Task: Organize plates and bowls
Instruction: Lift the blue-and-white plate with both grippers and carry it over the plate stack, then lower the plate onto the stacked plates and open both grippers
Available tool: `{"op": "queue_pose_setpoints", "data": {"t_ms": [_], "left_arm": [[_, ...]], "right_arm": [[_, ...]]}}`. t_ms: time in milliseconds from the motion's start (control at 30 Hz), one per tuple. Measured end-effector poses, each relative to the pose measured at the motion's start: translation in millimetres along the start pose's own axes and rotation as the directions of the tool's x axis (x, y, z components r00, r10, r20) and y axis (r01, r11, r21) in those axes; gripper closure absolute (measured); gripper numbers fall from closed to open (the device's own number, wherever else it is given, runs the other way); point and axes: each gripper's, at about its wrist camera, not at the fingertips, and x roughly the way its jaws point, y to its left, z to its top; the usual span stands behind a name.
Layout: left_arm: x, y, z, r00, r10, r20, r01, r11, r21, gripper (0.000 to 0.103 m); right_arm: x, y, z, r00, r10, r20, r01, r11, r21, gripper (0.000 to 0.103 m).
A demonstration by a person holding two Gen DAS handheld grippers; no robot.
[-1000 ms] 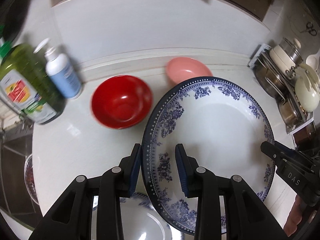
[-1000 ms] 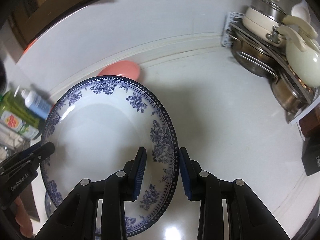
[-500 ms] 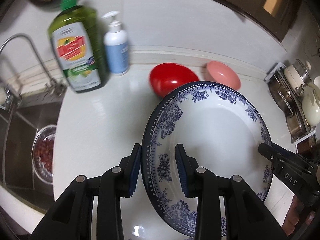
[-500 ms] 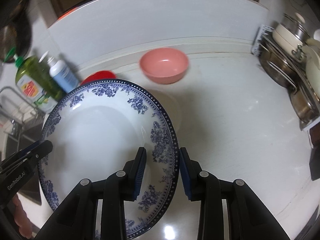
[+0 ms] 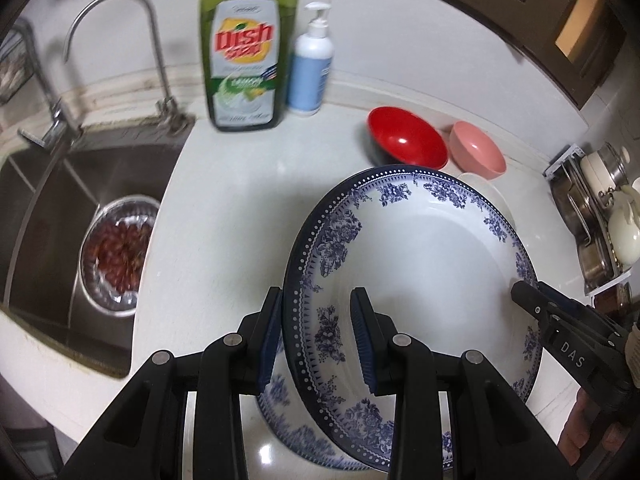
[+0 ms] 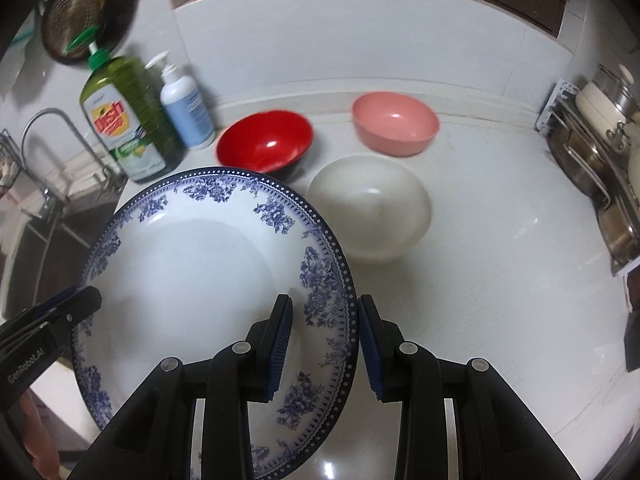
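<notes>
The left claw stood at a narrow gap, its blue pads clamped on the left rim of a blue-and-white floral plate, one pad outside the rim and one on the inner face. The right claw was equally narrow and gripped the opposite rim of the same plate in the same way, so the plate hung tilted between the two claws above the white counter. In the left wrist view the tip of the right claw showed at the plate's far edge, and a second blue-and-white plate lay on the counter just beneath the held one. Beyond the plate a red bowl, a pink bowl and a white bowl sat on the counter, near one another; whether any of them touched I could not tell. A green dish soap bottle and a white pump bottle stood side by side at the back wall. To the left were a steel sink with a faucet and a metal colander of red fruit inside it. A rack of pots stood at the right edge of the counter.
</notes>
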Motion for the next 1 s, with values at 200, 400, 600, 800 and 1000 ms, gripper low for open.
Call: {"op": "queue_pose_setpoints", "data": {"t_ms": [200,400,600,800,1000], "left_arm": [[3,13,-22,1.000,0.017,-0.020,-0.017,1.000,-0.025,0.069],[15,19,-36,0.998,0.020,-0.060,-0.022,0.999,-0.042,0.069],[34,22,-45,0.994,0.029,-0.110,-0.035,0.998,-0.051,0.069],[46,25,-50,0.990,0.041,-0.139,-0.048,0.998,-0.049,0.069],[52,26,-52,0.986,0.049,-0.161,-0.058,0.997,-0.048,0.069]], "right_arm": [[5,14,-18,1.000,0.014,-0.013,-0.015,1.000,-0.026,0.068],[17,19,-31,0.999,0.013,-0.044,-0.014,0.999,-0.034,0.068],[34,18,-42,0.996,0.013,-0.085,-0.015,1.000,-0.026,0.068],[49,17,-48,0.992,0.014,-0.125,-0.018,0.999,-0.029,0.068],[56,17,-48,0.988,0.019,-0.150,-0.023,0.999,-0.028,0.068]]}}
